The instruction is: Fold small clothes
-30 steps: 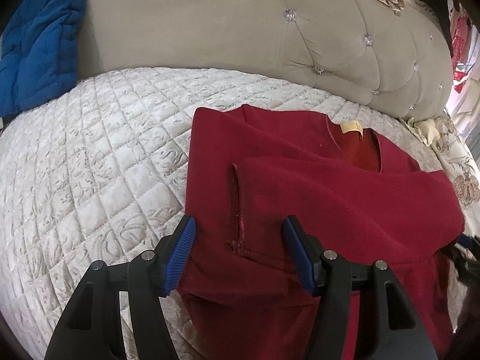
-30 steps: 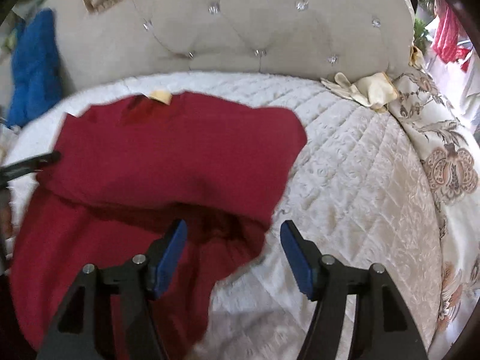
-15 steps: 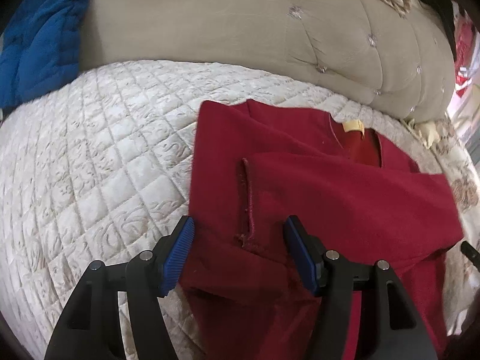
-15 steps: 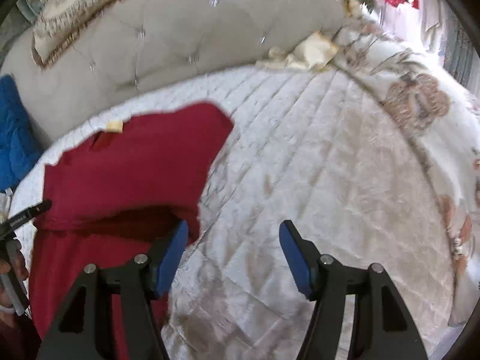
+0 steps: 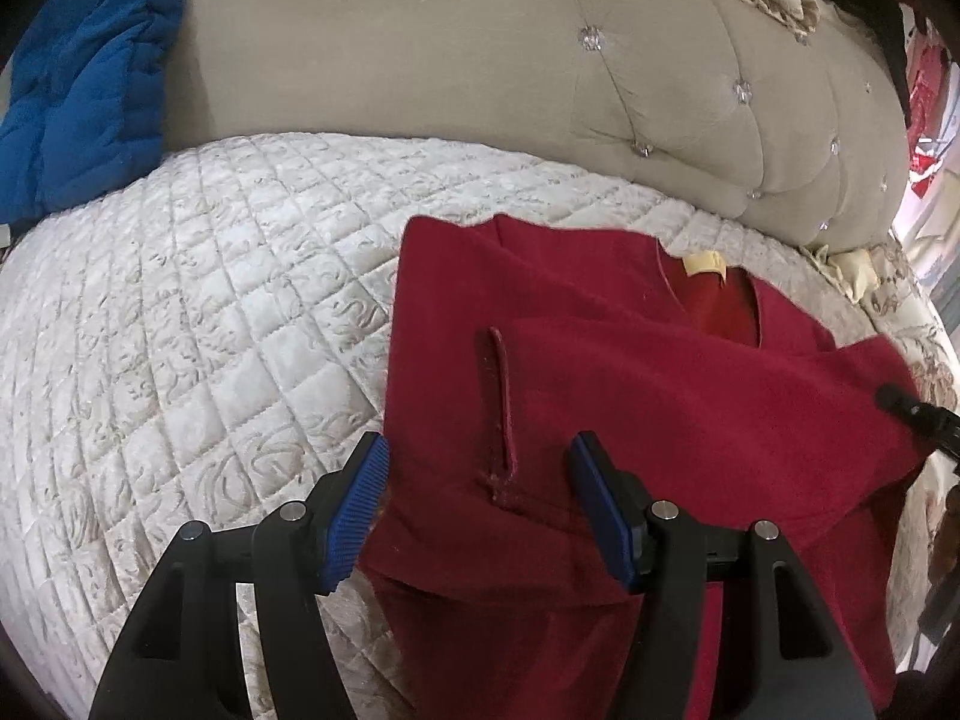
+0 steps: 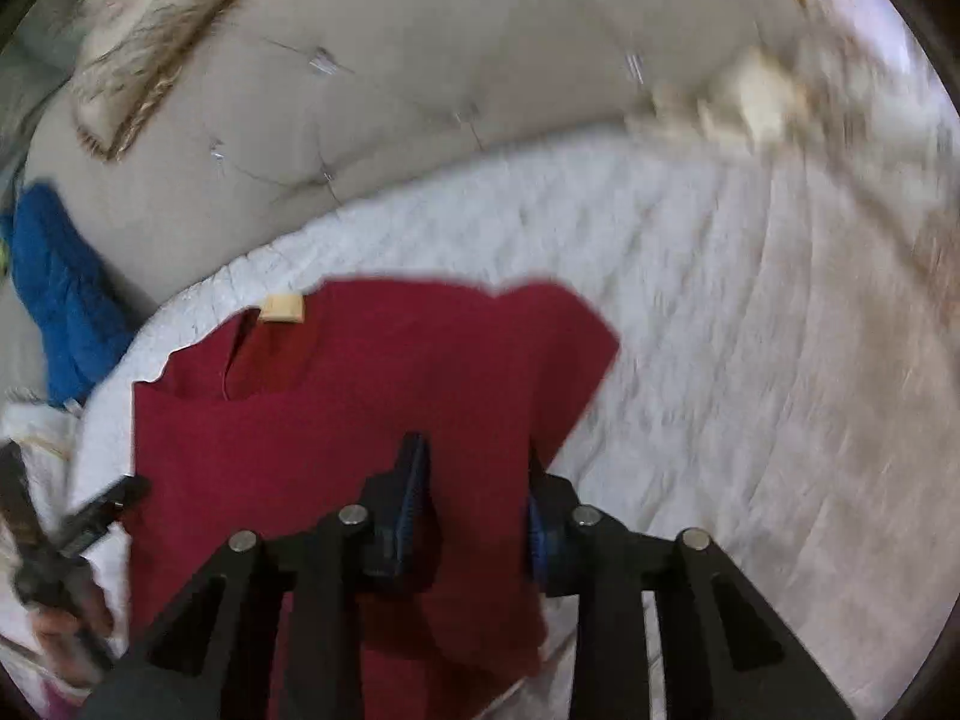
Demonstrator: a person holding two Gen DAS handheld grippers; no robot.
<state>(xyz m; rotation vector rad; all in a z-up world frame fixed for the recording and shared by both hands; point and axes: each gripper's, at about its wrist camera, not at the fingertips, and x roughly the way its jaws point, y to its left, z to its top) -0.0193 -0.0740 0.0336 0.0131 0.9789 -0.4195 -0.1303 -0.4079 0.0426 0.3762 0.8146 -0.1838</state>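
A dark red garment point(image 5: 660, 420) with a yellow neck label point(image 5: 705, 264) lies flat on the quilted white bedspread point(image 5: 180, 330), one sleeve folded across its chest. My left gripper point(image 5: 480, 480) hovers open over the garment's left side, its blue pads apart astride the sleeve hem. In the blurred right wrist view, my right gripper point(image 6: 477, 498) is at the right edge of the garment point(image 6: 360, 390). Its jaws are closing with red cloth between them, and a gap still shows. One of its dark fingers point(image 5: 900, 405) shows at the garment's right edge.
A tufted beige headboard point(image 5: 480, 60) runs along the back. A blue quilted blanket point(image 5: 78, 90) leans at the far left. A fringed pillow point(image 6: 138, 42) tops the headboard. A cream cloth point(image 6: 756, 102) lies at the back right. A hand point(image 6: 60, 630) holds the left gripper.
The right gripper swung from over the bare bedspread back left onto the garment's right edge, and its jaws narrowed. The left gripper stayed put and open.
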